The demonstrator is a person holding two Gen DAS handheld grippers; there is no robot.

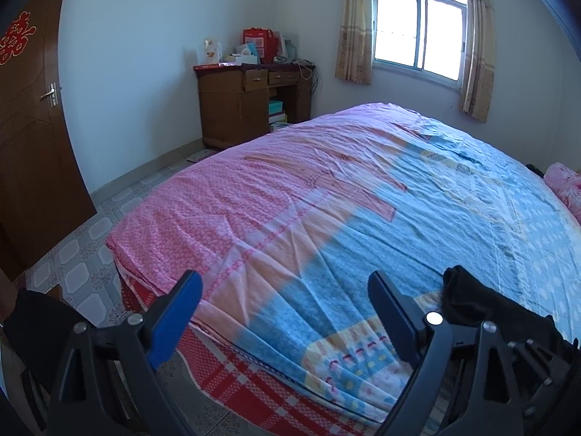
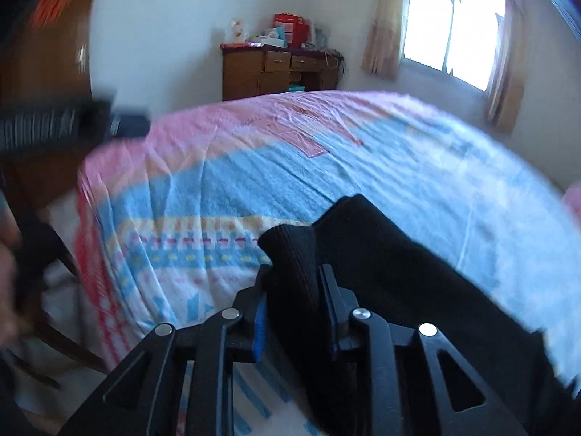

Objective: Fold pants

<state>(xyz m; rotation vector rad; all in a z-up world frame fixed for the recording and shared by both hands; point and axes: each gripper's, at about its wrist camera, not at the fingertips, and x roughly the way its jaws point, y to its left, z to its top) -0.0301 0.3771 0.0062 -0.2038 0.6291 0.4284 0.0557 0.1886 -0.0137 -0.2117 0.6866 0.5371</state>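
The right tool [image 2: 292,305] is clamping the black pants [image 2: 381,254] on the bed [image 2: 399,167], the left tool [image 1: 287,312] gaping empty; that bunched grip is risking slippage.

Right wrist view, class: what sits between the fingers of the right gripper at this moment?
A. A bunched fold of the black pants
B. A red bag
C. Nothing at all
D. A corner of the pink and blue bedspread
A: in the right wrist view the right gripper is closed on a ribbed fold of the black pants, which trail off across the bedspread.
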